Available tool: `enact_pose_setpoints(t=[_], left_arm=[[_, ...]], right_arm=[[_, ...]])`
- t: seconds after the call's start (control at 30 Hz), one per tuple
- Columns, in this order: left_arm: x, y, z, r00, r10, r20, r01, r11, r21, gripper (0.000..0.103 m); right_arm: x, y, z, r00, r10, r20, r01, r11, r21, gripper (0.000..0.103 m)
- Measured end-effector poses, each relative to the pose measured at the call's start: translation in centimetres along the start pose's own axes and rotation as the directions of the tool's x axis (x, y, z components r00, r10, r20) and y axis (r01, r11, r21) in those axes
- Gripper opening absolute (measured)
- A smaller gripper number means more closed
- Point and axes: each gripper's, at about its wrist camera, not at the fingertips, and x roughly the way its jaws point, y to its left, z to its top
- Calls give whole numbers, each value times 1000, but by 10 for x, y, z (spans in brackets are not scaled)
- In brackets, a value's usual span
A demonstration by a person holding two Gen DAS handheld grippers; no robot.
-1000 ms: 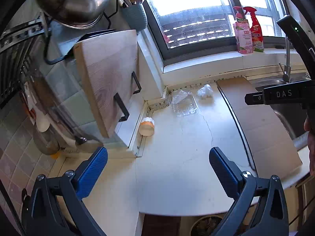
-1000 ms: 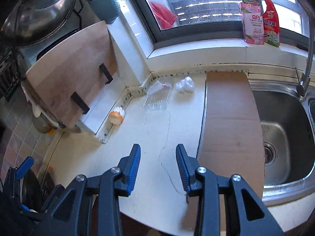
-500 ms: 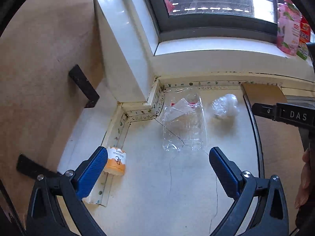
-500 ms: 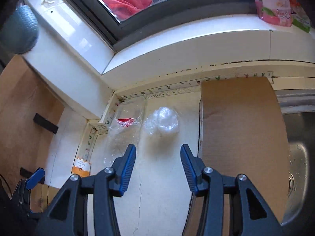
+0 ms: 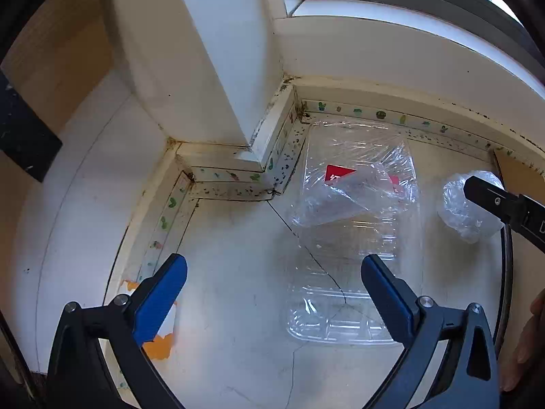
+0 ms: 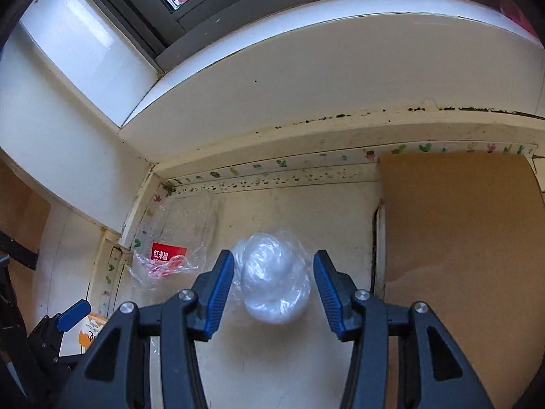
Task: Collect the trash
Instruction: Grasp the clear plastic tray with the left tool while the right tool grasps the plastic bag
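Crumpled clear plastic ball (image 6: pixel 275 286), translucent white

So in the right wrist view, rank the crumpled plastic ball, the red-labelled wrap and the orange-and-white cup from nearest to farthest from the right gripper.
1. Crumpled plastic ball: between the open jaws of the right gripper.
2. Red-labelled wrap: left, near the wall corner.
3. Orange-and-white cup: far left, beside the left gripper.

Red label (image 6: pixel 169 251) in clear plastic tray: "红米椒".
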Motion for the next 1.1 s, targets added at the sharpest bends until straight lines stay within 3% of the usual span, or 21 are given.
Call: enact_pose_setpoints(t=[0.13, 0.2, 0.33, 0.37, 0.43, 0.47, 0.9, 1.1], left_arm=[[17, -3, 1, 998, -42, -36, 42, 999, -3, 84], [23, -4, -1, 996, -65, -56, 65, 998, -13, 67], [29, -7, -8, 995, -82, -55, 81, 996, -30, 48], [30, -8, -9, 995, -87, -55, 85, 996, -27, 32], [27, -12, -13, 995, -85, -42, 85, 996, -19, 26], [24, -13, -14, 996, -82, -32, 82, 997, -13, 8], [-48, -18, -52, 988, -119, 97, 114, 992, 63, 3], [-114, 2, -104, 971, -172, 166, 158, 983, 90, 3]], right_arm=[[6, 4, -1, 1000, -1, -4, 1, 998, -58, 49], [6, 5, -2, 1000, 5, 1, -5, 998, -70, 41], [3, 6, -5, 1000, 3, 8, -3, 996, -88, 37], [2, 5, -6, 1000, 3, 8, -2, 996, -89, 36], [-3, 4, -9, 1000, 9, 6, -9, 997, -83, 36], [-6, 3, -10, 1000, 13, 5, -13, 997, -79, 35], [-73, 13, -45, 997, 51, 60, -47, 997, -63, 35], [-124, 26, -85, 994, 53, 92, -48, 997, -58, 35]])
